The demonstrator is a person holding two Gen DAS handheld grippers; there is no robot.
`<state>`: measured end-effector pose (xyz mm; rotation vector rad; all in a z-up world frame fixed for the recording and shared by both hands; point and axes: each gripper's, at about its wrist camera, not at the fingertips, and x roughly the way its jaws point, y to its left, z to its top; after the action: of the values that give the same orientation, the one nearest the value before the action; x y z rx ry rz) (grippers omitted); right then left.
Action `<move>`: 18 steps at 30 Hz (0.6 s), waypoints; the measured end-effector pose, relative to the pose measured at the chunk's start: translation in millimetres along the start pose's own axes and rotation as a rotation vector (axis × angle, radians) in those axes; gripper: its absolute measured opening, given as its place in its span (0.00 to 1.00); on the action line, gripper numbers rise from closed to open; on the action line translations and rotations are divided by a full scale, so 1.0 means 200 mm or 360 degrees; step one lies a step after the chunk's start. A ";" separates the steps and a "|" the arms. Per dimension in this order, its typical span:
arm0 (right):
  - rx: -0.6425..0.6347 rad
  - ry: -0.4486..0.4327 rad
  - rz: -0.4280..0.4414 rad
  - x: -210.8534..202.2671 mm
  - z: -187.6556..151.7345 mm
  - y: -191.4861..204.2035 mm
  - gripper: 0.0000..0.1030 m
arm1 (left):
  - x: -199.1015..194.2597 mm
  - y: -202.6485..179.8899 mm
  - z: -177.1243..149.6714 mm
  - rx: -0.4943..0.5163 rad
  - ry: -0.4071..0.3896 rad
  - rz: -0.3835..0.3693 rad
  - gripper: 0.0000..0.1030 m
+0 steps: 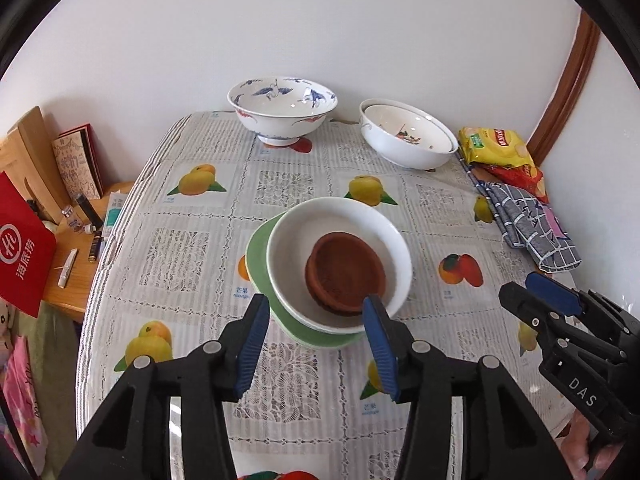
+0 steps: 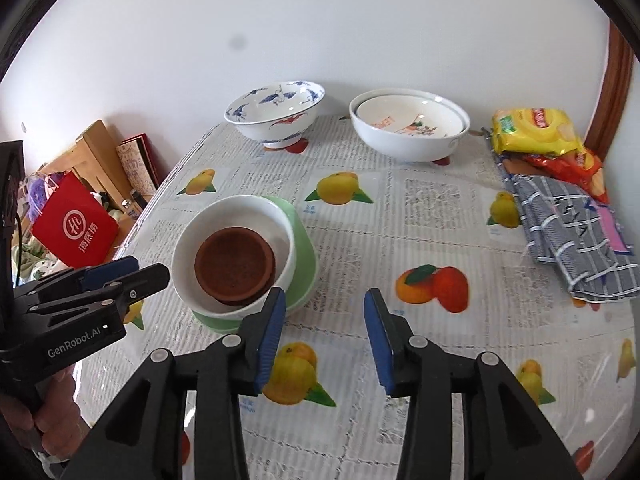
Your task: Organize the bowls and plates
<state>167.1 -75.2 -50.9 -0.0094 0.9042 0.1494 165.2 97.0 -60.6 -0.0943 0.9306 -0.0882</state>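
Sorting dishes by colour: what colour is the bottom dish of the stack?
Light green, under the white bowl; clearest in the left wrist view.

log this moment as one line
left gripper: open, empty | right gripper: open, empty | brown dish in white bowl on green plate

Three dishes sit nested in one stack: a brown dish (image 1: 346,278) in a white bowl (image 1: 339,256) on a green plate (image 1: 304,330). Two more bowls stand behind, one blue-patterned bowl (image 1: 282,108) and one white floral bowl (image 1: 408,136) holding one plate (image 2: 412,118). Two snack packets (image 1: 496,146) and one checked cloth (image 1: 532,226) lie alongside.
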 end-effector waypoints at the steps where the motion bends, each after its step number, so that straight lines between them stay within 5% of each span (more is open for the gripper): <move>1: 0.0001 -0.0025 -0.0032 -0.05 -0.02 -0.02 0.41 | -0.03 -0.03 -0.01 0.0014 -0.0016 -0.0006 0.50; 5: 0.0051 -0.0114 -0.0129 -0.26 -0.08 -0.12 0.51 | -0.17 -0.13 -0.08 0.0060 -0.0097 -0.0013 0.60; 14: 0.0187 -0.0183 -0.0211 -0.55 -0.28 -0.30 0.55 | -0.39 -0.31 -0.23 0.0069 -0.0226 -0.0074 0.78; 18: 0.0216 -0.0211 -0.0221 -0.64 -0.37 -0.34 0.78 | -0.45 -0.38 -0.30 0.0097 -0.0232 -0.0085 0.80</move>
<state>40.7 -163.4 -0.4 0.0631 0.7767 -0.0402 61.4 29.8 -15.5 -0.0682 0.7791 -0.1568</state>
